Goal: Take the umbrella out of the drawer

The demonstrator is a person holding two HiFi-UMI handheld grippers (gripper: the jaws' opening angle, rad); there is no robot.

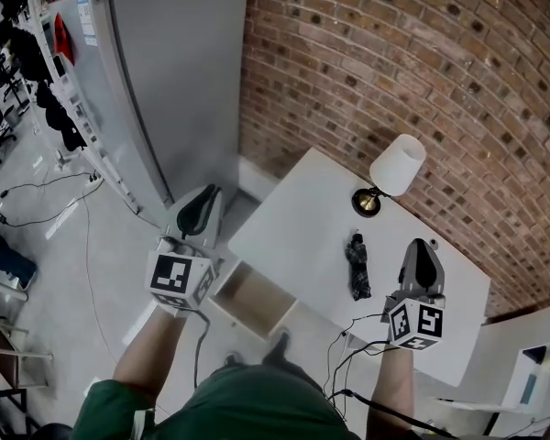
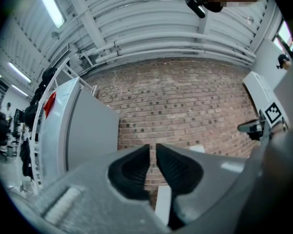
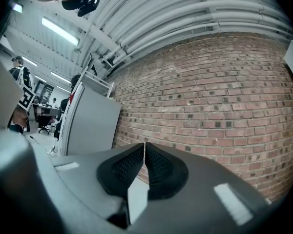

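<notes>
lying flat on the table point(image 1: 298, 214), the umbrella point(image 1: 357, 266) is out of the drawer point(image 1: 249, 297), which stands pulled open at the table's near edge and looks bare inside. the umbrella rests between the lamp point(image 1: 396, 165) and the right gripper point(image 1: 424, 250), near both but touching neither, well in from the edge where it should not slip off. the right gripper hovers just beside it, jaws pressed together on nothing, so it reads as finished with the umbrella, not as reaching for it. the left gripper point(image 1: 204, 200) hangs beside the open drawer, jaws a narrow slit apart and empty, well placed to push the drawer front. both point about level at the brick wall point(image 1: 394, 53). i judge the task as good as done; only closing the drawer might remain.
</notes>
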